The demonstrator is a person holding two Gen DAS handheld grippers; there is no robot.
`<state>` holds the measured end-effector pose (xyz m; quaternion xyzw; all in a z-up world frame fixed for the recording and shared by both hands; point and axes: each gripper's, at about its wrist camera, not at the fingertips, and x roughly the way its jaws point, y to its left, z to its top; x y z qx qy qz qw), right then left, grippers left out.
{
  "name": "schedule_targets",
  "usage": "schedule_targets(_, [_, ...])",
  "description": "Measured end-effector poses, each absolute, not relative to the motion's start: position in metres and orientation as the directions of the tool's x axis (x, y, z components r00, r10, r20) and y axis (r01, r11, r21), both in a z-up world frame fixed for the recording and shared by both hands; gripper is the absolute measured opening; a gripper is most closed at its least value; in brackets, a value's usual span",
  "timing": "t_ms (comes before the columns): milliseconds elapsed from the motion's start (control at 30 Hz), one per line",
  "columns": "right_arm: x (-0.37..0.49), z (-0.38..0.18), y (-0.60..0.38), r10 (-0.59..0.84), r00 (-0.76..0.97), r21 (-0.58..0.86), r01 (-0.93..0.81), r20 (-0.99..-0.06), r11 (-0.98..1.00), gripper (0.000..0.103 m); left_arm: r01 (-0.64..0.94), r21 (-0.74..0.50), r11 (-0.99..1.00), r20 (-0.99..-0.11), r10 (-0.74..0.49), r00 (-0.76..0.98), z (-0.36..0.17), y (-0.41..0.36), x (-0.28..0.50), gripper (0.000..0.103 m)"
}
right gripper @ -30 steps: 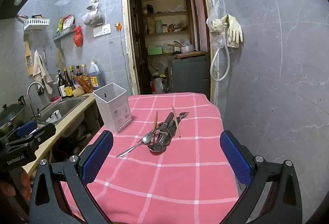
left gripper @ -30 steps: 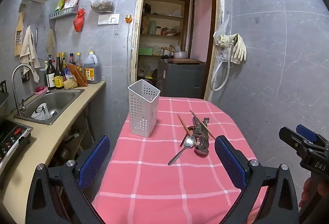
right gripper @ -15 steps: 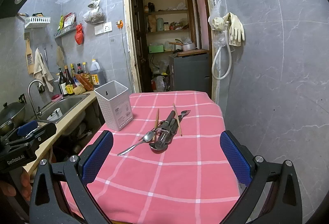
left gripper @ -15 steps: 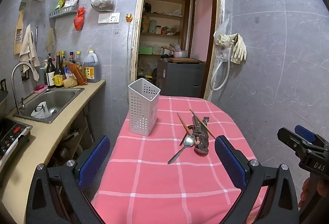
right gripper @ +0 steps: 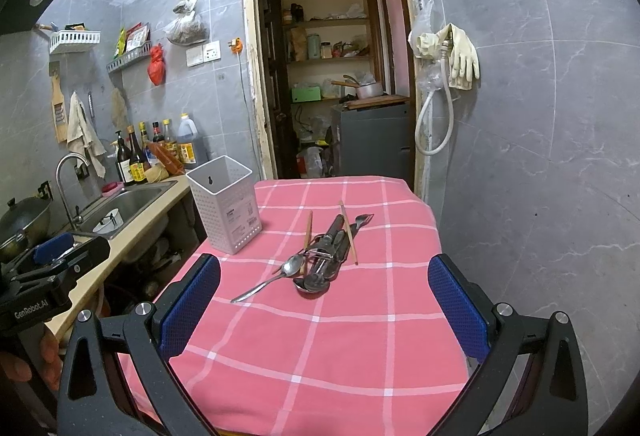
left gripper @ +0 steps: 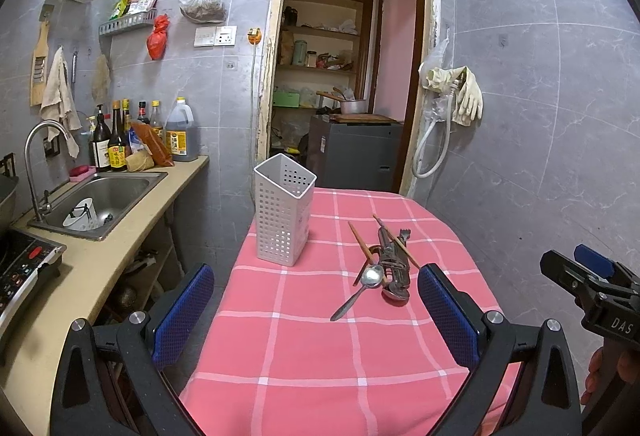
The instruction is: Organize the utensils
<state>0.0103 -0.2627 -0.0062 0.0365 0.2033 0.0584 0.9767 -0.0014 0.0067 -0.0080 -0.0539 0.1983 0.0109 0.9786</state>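
- Currently, both grippers hover short of the near edge of the tabletop (left gripper: 320, 356). The left gripper (left gripper: 316, 316) and the right gripper (right gripper: 324, 312) each have their fingers spread wide and hold nothing.
- Location: the utensil pile (right gripper: 324, 256) lies around the middle of the tabletop, toward its right edge. The white perforated utensil holder (left gripper: 284, 212) stands upright near the far-left corner, close to the left edge and apart from the pile.
- Orientation: the loose spoon (left gripper: 362, 288) lies diagonally, bowl toward the pile, handle toward the near-left. The stacked metal utensils run roughly near-to-far, bowls at the near end, fork tines at the far end. Two wooden chopsticks (right gripper: 348, 232) lie along the same axis, splayed to either side.
- Risk: the utensils overlap; closing on one may drag or lift its neighbours.
- Risk: thin, flat handles on cloth may slip between the fingers, or the cloth may bunch.
- Risk: the holder looks light and sits near the edge; an off-centre insertion could tip it or push it off.
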Motion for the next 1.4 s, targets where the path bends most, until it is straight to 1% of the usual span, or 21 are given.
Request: schedule_targets(1400, [0.0128,-0.0031,-0.2643,0.129,0.907,0.092,-0.100,-0.401,0.991,0.102,-0.047,-0.102,0.994,-0.393,0.003,0.920,-0.0083,0.0121,-0.0037,0.103])
